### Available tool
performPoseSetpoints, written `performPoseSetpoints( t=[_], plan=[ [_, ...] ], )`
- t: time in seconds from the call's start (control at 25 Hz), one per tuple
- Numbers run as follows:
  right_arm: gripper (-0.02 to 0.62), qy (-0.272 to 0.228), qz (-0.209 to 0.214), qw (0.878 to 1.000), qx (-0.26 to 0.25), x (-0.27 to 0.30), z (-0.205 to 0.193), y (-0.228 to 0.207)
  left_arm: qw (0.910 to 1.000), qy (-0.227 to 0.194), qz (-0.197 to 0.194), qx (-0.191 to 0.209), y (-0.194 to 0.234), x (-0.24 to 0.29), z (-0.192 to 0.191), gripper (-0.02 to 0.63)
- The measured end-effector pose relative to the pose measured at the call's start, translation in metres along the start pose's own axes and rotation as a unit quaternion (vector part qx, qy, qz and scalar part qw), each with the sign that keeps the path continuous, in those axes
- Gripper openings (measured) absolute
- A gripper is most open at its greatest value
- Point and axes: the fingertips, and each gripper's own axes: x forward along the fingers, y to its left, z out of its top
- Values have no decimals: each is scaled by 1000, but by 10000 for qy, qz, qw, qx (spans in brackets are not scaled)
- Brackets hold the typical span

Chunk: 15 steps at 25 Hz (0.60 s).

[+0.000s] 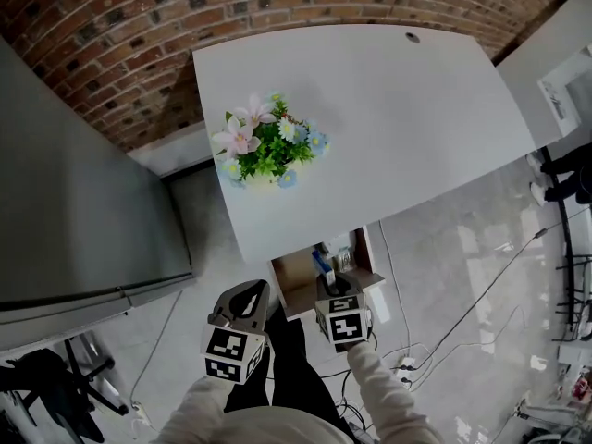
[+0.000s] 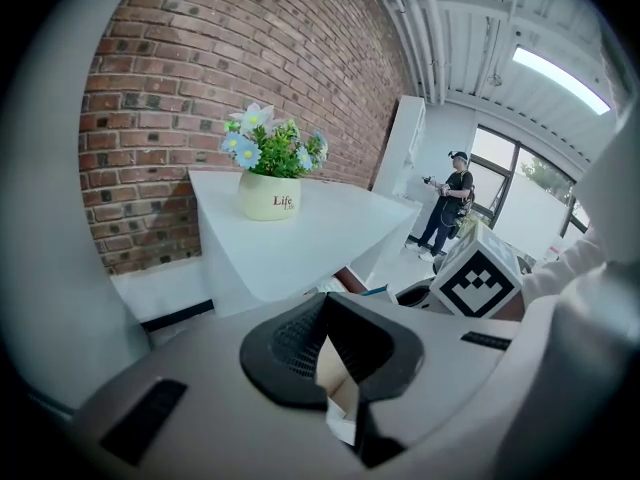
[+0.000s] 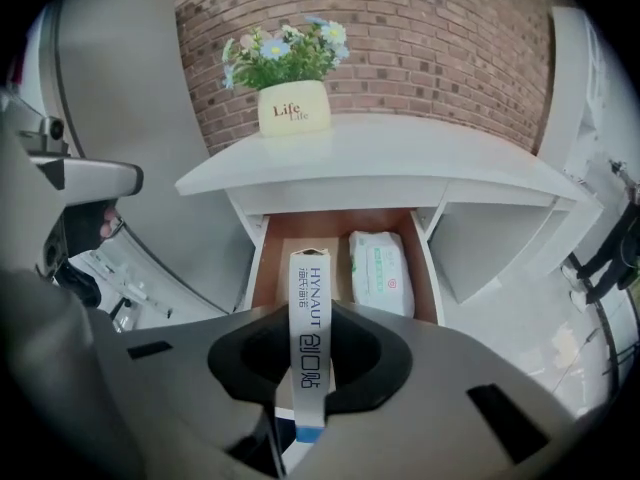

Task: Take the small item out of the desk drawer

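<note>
The desk drawer [image 1: 294, 280] stands pulled out under the front edge of the white desk [image 1: 388, 109]. My right gripper [image 3: 310, 368] is shut on a narrow white box with a blue end [image 3: 310, 308], held lengthwise between the jaws just above the drawer's [image 3: 268, 268] wooden bottom. In the head view the same box [image 1: 322, 264] pokes up from the right gripper [image 1: 338, 274] over the drawer. A white wipes pack [image 3: 380, 268] lies in the drawer's right half. My left gripper [image 1: 250, 296] hangs left of the drawer, its jaws [image 2: 335, 368] together with nothing in them.
A pot of flowers [image 1: 264, 151] stands on the desk's left part. A tall grey cabinet [image 1: 74, 202] is at the left, a brick wall behind. Cables [image 1: 444, 340] trail on the tiled floor to the right. A person [image 2: 450, 208] stands far off.
</note>
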Motion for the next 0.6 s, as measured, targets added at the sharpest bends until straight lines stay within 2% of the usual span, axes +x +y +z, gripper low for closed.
performPoseSetpoints(
  t=[0.6],
  plan=[
    [91,-1008,-196,9943,297,-91,23,20,9988,-284,-269,307,-24,-29,21,18]
  ],
)
